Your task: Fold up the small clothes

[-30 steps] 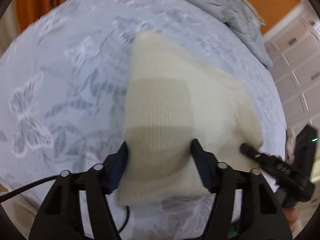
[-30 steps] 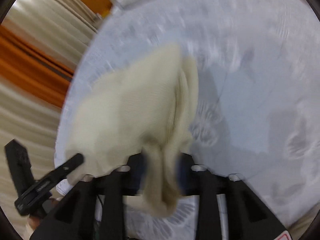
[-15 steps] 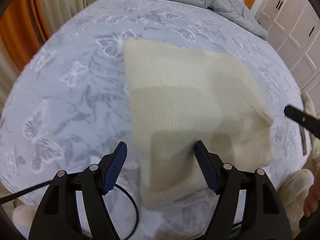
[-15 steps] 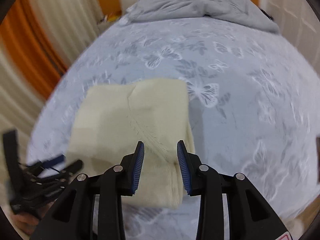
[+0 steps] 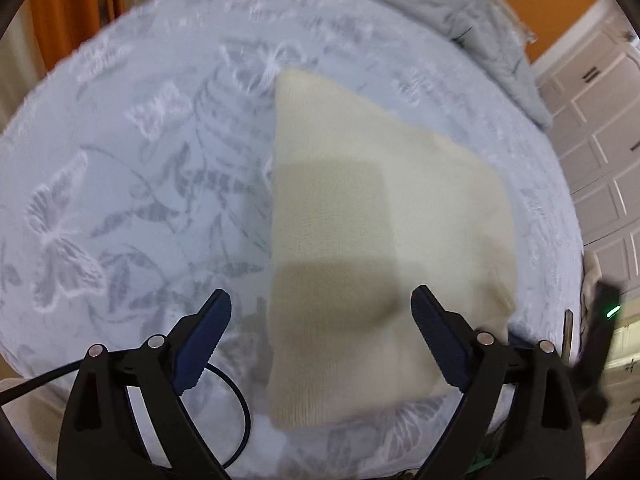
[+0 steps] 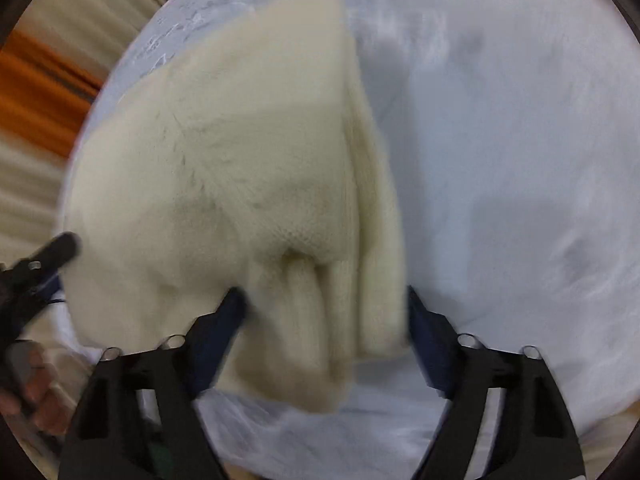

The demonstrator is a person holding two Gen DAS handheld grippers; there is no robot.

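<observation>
Bed with pale butterfly-print cover; orange wall and white cupboard doors beyond. Folded cream knit garment lies flat on the bed. Left claw and right claw have just been opening; both released, jaws straddling the garment's near edge.

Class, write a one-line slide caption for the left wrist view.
Left gripper, jaws wide after just opening, poised over the near edge of a folded cream knit garment on a butterfly-print bedspread.

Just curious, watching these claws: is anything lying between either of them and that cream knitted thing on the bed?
Nothing visible. The cream knit lies folded on the bedspread, directly beneath the left gripper and right gripper. Both jaws have just been opening, the fabric between them.
</observation>
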